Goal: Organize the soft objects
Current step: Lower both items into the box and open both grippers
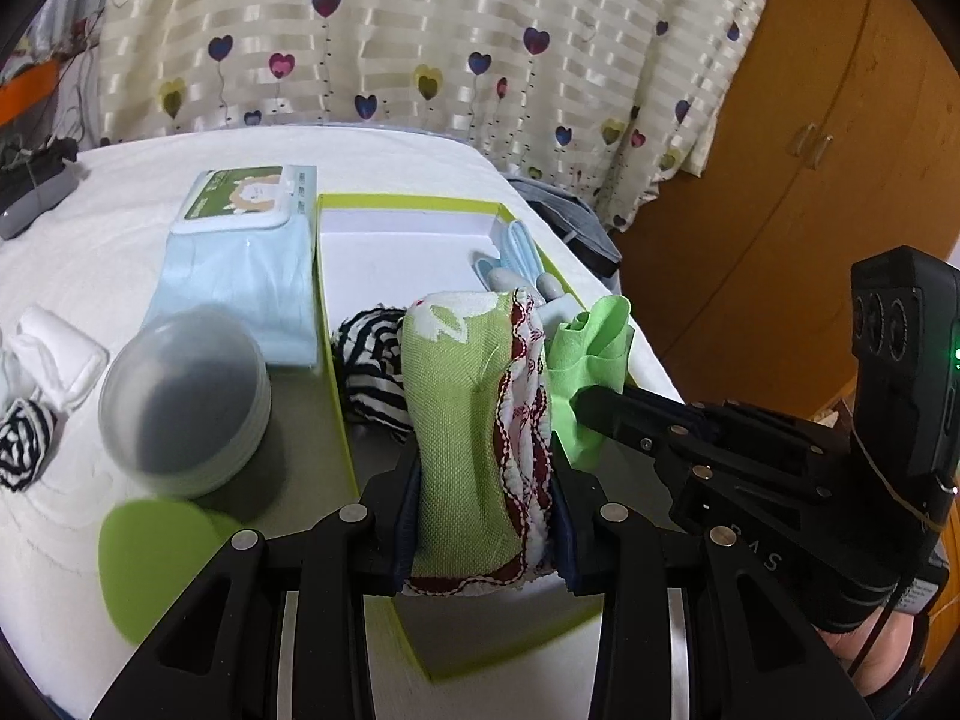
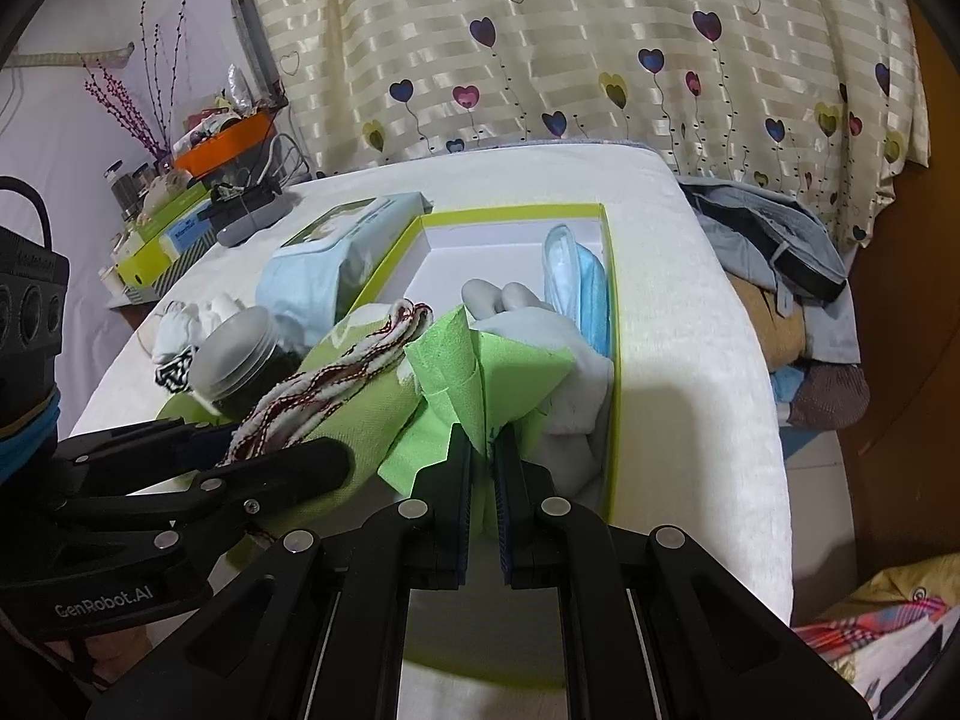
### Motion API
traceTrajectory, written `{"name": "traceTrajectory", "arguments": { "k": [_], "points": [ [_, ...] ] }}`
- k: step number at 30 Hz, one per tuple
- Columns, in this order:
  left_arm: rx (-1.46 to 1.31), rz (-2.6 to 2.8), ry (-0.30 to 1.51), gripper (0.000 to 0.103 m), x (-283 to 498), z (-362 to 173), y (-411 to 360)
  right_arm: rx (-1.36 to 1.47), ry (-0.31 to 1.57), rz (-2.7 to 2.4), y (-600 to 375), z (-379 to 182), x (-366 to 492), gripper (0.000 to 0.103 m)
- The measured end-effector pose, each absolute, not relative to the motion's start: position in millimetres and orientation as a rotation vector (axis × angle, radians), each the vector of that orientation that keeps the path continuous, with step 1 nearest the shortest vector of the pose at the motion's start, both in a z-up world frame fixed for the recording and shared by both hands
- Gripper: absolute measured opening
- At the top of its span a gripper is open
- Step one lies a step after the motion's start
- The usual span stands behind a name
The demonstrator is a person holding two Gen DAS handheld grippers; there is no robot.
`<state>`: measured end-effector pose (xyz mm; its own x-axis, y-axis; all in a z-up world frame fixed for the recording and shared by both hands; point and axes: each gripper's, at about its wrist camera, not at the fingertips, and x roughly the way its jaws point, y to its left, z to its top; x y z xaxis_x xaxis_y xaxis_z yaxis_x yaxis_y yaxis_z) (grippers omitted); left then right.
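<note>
Both wrist views look closely forward toward the curtain [image 1: 456, 42], sharing the green-rimmed box [image 1: 420, 204], seemingly from side-by-side positions.

Left gripper body [image 2: 102, 591]: we read "GenRobot.AI" in pale letters along the black housing in the right wrist view.
Right gripper body [image 1: 771, 558]: we make out only the letters "B A S" on the black frame in the left wrist view; the remaining letters are hidden.
Pale blue wet-wipe pack with a green lid label [image 1: 243, 195]: we see a cartoon picture, but its print is too small to read.
</note>
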<state>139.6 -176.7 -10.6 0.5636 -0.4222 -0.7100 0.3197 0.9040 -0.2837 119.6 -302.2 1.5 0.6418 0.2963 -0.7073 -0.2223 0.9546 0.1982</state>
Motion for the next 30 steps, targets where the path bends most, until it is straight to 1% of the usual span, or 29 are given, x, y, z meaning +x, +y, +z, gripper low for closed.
{"name": "traceTrajectory", "arguments": {
  "k": [7, 16, 21, 24, 26, 28, 30],
  "points": [
    [-0.126, -0.405, 0.858, 0.035, 156.0, -13.3, -177.0, 0.097, 0.817, 0.295, -301.8, 0.5, 137.6, 0.008],
    [-0.119, -0.448, 0.867, 0.035, 123.3, -9.9, -178.9, 0.090, 0.847, 0.298, -302.6, -2.1, 116.8, 0.008],
    [-0.110, -0.456, 0.897, 0.035, 119.4, -17.1, -183.5, 0.063, 0.871, 0.291, -300.9, -5.7, 107.0, 0.008],
    [-0.104, -0.445, 0.904, 0.036, 125.7, -21.5, -186.3, 0.063, 0.888, 0.287, -300.7, -11.6, 114.2, 0.008],
    [-0.101, -0.430, 0.903, 0.040, 129.9, -22.4, -185.4, 0.059, 0.892, 0.286, -299.7, -13.4, 118.7, 0.008],
    [-0.113, -0.425, 0.898, 0.041, 130.7, -20.2, -181.7, 0.053, 0.883, 0.268, -299.9, -11.6, 120.2, 0.014],
    [-0.119, -0.430, 0.879, 0.045, 128.1, -16.1, -178.5, 0.047, 0.863, 0.263, -300.7, -7.9, 116.7, 0.032]
  ]
}}
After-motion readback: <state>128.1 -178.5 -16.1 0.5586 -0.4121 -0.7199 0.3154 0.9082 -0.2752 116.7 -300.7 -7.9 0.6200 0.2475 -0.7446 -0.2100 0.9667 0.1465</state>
